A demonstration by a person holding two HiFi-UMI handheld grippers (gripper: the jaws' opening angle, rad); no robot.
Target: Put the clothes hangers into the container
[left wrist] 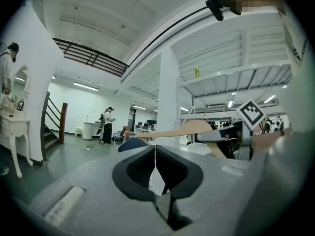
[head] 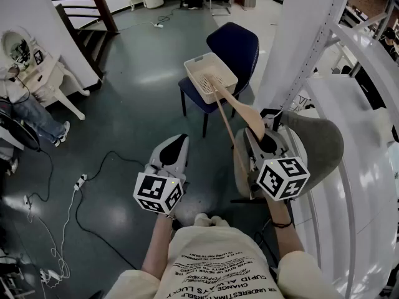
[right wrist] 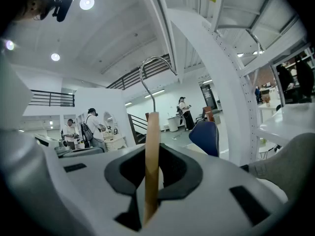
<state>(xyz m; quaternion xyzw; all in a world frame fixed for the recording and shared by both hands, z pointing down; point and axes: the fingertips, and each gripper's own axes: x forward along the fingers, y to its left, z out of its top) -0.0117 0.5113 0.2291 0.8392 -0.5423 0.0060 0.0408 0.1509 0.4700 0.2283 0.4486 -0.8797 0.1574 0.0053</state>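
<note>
Grey-green floor (head: 134,114) fills most of the head view, and a blue chair (head: 235,45) stands in the upper middle of it with the white container (head: 211,75) on its seat. As far as we can see, the container's perforated bottom is bare, so we judge the task to be at its start: no hanger has been dropped in yet.

One wooden hanger (head: 244,111) is on its way. Our right gripper (head: 262,139), at the lower right, is clamped on its flat wooden body, with the metal hook (right wrist: 153,69) rising above the jaws. The hanger's far arm runs up and left until it overlaps the container's rim; we cannot tell whether it touches.

Our left gripper (head: 179,141), at the lower centre, has its jaws pressed together on nothing.
</note>
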